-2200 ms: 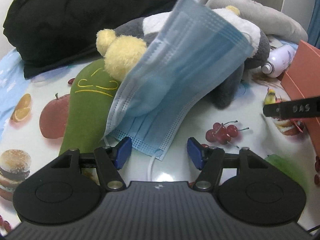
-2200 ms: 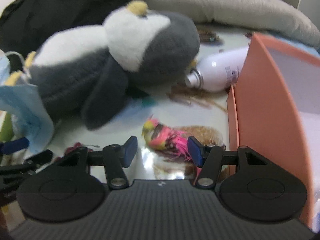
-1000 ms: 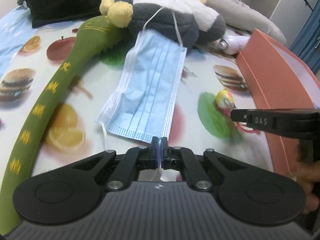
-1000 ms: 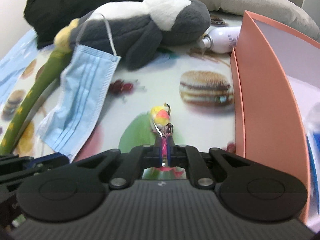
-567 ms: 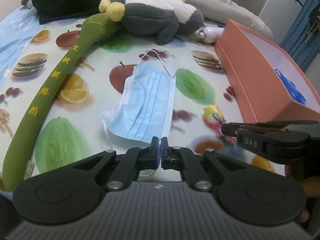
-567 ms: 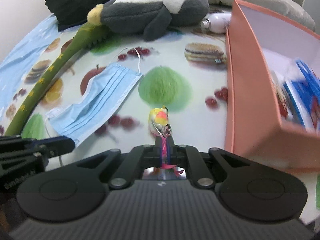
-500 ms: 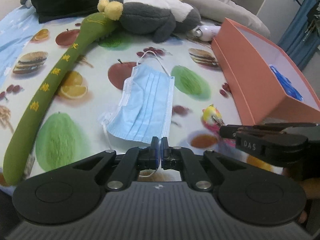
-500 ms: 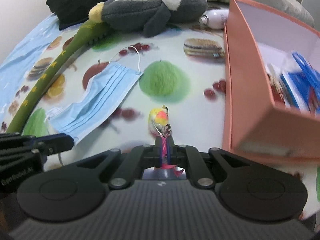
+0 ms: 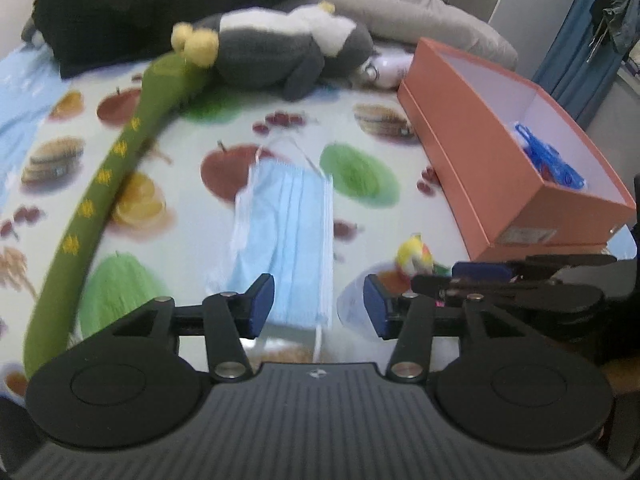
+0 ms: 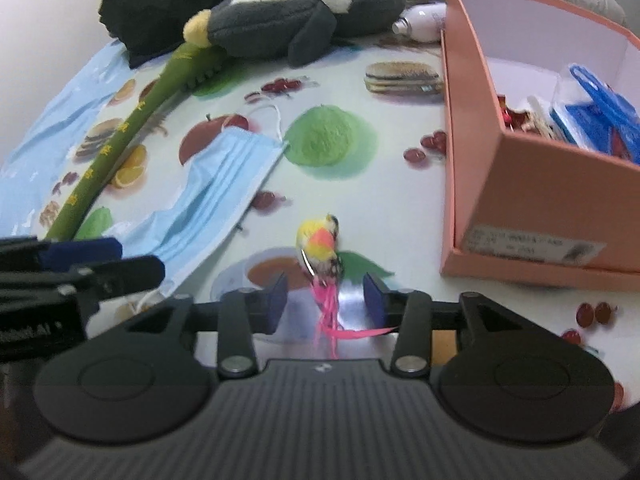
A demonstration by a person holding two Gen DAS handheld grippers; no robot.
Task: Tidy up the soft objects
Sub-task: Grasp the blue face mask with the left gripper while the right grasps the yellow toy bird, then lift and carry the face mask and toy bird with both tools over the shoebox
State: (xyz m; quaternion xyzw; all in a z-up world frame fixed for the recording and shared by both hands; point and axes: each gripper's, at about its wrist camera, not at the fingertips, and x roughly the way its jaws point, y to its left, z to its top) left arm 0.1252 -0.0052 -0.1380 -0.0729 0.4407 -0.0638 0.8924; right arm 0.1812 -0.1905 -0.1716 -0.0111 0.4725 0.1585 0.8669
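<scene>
- My left gripper (image 9: 319, 306) has its fingers spreading, and nothing is pinched: the blue face mask (image 9: 286, 240) lies flat on the fruit-print worktop (image 9: 168, 152), its near edge and white ear loop between the pads but untouched.
- My right gripper (image 10: 325, 298) is parting its fingers too; the small yellow-and-orange toy bird (image 10: 319, 245) sits just ahead of them, its pink tail feathers trailing loose between the pads.
- The orange box (image 10: 532, 184) stands to the right, blue items inside.
- Far back, the plush penguin (image 10: 296, 10) lies against the green plush stick (image 10: 120, 136).
</scene>
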